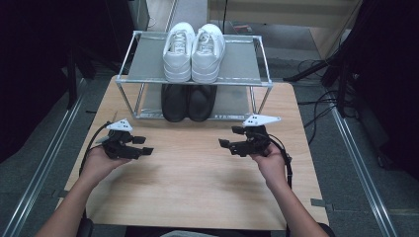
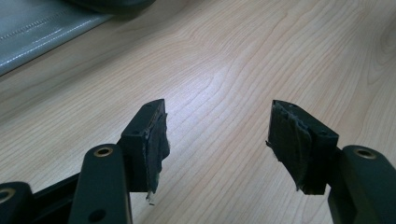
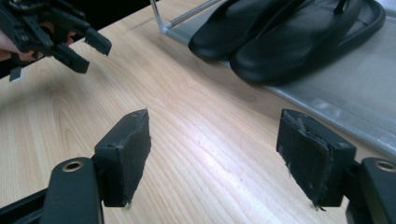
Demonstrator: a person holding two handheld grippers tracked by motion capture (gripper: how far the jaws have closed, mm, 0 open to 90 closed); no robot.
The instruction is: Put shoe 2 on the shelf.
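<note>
Fingers of my left gripper (image 1: 143, 145) and right gripper (image 1: 228, 137) gape wide, empty, above the surface (image 1: 197, 173); black shoes (image 1: 188, 101) lie at upper centre, well apart.

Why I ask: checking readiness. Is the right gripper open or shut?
Open. In its own view the right gripper has its jaws spread wide, bare wooden table between them, nothing gripped.
</note>
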